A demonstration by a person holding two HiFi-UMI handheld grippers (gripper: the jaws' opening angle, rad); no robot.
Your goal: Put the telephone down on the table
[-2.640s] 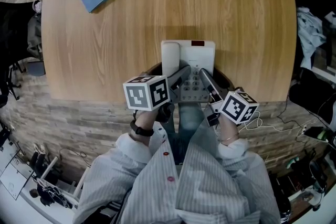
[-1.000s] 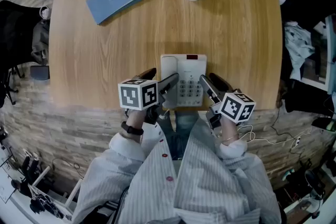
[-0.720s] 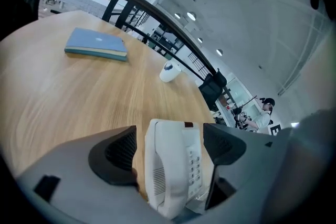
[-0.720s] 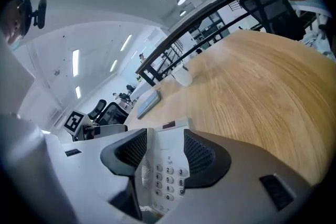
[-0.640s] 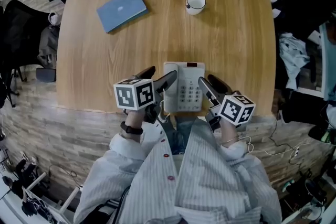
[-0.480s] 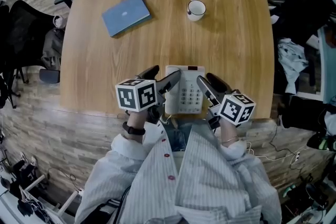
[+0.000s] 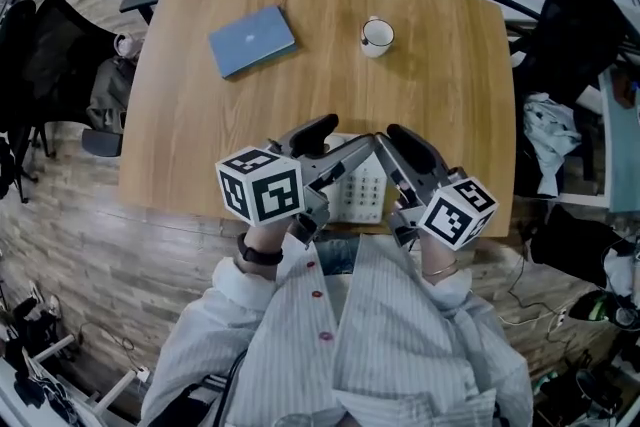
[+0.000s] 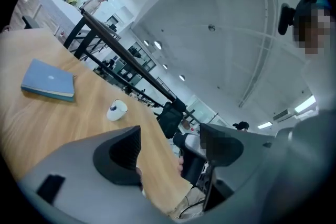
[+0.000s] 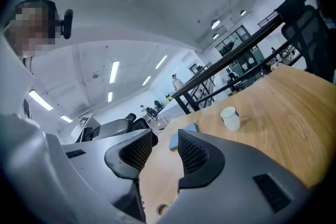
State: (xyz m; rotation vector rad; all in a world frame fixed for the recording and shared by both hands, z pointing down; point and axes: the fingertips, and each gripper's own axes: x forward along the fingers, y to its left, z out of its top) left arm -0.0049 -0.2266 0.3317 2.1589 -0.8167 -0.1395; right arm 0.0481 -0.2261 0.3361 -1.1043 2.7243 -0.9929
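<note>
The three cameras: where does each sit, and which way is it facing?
Head view: on the person's head, looking down at table, phone, left gripper, right gripper; sleeves show.
Left gripper view: on that gripper, looking across the table; its empty jaws, just been closing slightly, show.
Right gripper view: likewise, jaws empty, just been closing.
Shared: book and cup, in all three.

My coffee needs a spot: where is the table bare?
Wide bare wood between the blue book and the telephone, and the right side of the table past the cup. Crowded only at the near edge round the telephone.
</note>
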